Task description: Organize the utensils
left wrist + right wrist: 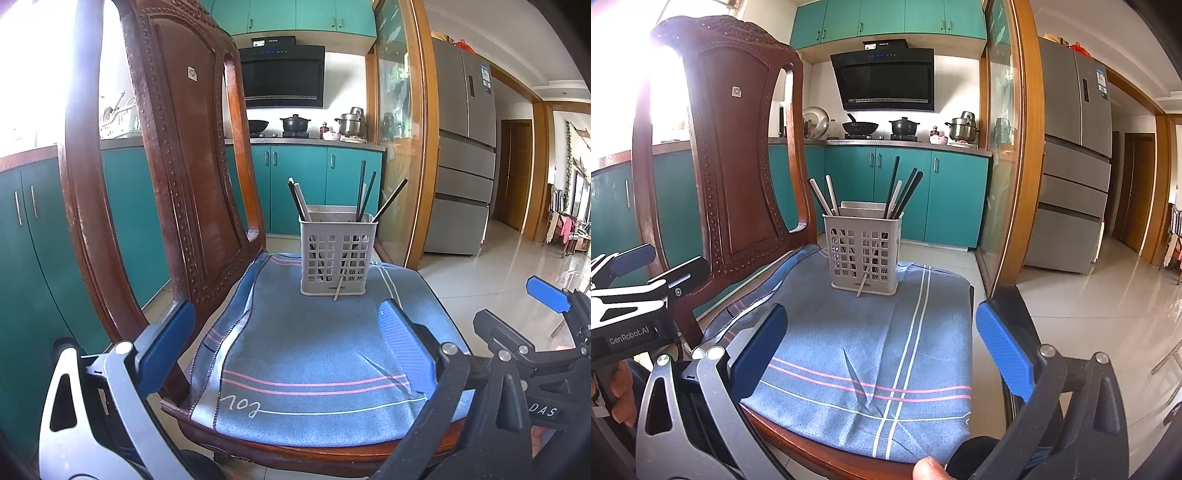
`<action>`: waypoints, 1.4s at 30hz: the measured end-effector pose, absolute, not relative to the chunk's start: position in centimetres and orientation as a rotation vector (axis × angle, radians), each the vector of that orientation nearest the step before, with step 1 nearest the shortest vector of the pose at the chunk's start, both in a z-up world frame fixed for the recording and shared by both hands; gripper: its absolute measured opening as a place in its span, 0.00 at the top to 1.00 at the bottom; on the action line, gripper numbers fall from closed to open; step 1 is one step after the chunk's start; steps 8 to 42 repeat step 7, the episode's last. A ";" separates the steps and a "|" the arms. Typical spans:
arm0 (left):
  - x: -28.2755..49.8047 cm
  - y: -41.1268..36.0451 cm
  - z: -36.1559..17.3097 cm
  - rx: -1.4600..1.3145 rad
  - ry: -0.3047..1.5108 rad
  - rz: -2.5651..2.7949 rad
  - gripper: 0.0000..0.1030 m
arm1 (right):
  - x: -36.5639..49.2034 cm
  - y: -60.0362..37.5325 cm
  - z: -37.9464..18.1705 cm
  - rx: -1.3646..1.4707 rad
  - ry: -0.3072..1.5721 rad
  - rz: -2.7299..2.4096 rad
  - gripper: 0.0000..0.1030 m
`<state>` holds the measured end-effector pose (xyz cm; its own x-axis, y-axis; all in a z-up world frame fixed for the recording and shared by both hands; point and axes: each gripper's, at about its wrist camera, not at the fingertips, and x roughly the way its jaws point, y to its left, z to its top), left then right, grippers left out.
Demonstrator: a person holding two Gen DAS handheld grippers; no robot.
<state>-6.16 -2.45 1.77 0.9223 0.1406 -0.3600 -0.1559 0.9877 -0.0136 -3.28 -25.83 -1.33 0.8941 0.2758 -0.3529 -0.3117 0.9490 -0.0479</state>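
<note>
The left gripper hangs with its blue-padded fingers spread wide and nothing between them, low over the near edge of a chair seat. The right gripper is likewise wide open and empty, its blue pads framing the same seat from a spot a little further right; it also shows at the right edge of the left wrist view. A fingertip shows at the bottom of the right wrist view. Under both grippers lies a blue-grey cloth with pink and white stripes, draped over the seat of a carved dark wooden chair. At the far side of the cloth, well apart from either gripper, stands a pale plastic lattice utensil holder, upright. Black chopsticks and white chopsticks lean out of its top, and one pale chopstick tip pokes out through a hole low in its front wall, touching the cloth. Behind are teal kitchen cabinets, a black range hood, pots on a stove and a grey refrigerator.
</note>
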 end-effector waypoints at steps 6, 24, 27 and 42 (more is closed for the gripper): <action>-5.8 -2.5 1.5 -0.043 0.383 0.144 0.04 | -3.0 -25.9 -1.6 -0.102 0.358 0.307 0.03; -5.6 -2.5 1.4 -0.045 0.388 0.143 0.04 | -2.9 -26.0 -1.7 -0.101 0.361 0.308 0.03; -5.6 -2.5 1.4 -0.045 0.388 0.143 0.04 | -2.9 -26.0 -1.7 -0.101 0.361 0.308 0.03; -5.6 -2.5 1.4 -0.045 0.388 0.143 0.04 | -2.9 -26.0 -1.7 -0.101 0.361 0.308 0.03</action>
